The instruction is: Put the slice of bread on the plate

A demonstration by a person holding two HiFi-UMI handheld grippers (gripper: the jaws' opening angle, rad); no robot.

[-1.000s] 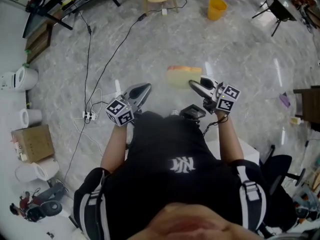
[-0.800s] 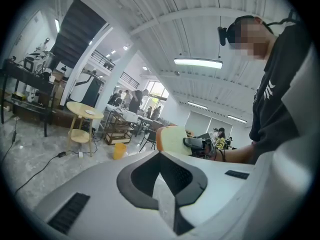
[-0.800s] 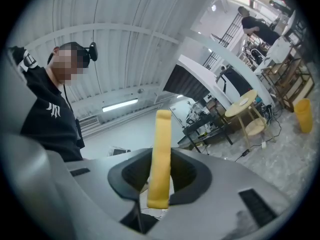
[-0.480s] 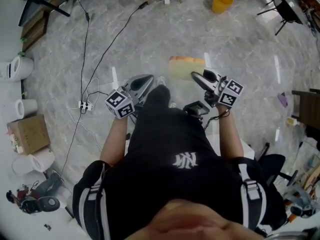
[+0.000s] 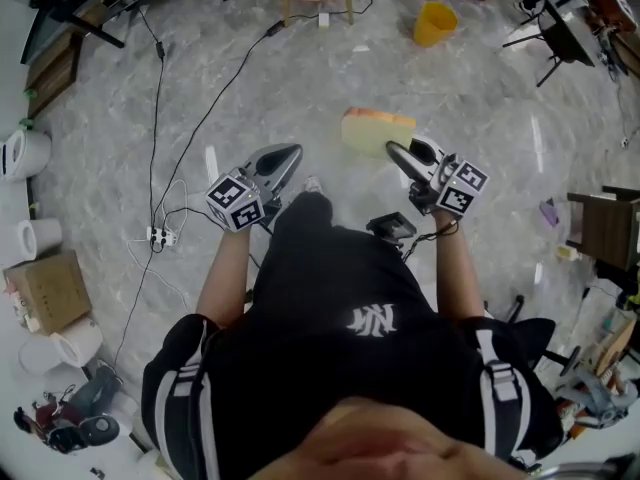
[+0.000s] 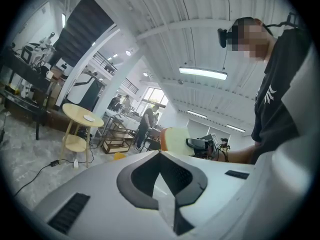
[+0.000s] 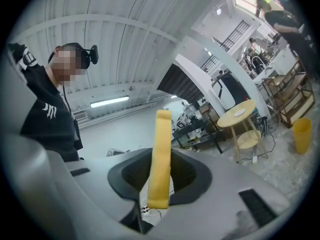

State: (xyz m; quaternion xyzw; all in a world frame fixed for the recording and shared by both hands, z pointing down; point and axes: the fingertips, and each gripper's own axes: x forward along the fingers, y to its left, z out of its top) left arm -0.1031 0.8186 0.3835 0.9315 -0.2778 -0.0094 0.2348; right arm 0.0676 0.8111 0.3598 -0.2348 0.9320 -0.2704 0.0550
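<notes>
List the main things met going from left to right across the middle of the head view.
Cardboard box → power strip → left gripper → slice of bread held in the right gripper → dark wooden furniture at the right edge.

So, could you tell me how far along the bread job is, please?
Done: the bread slice is picked up, clamped in the right claw. In hand: it hangs above the floor; the left claw is shut, empty. Left: setting it on the white dish, likely the plate, on the round table across the room.
</notes>
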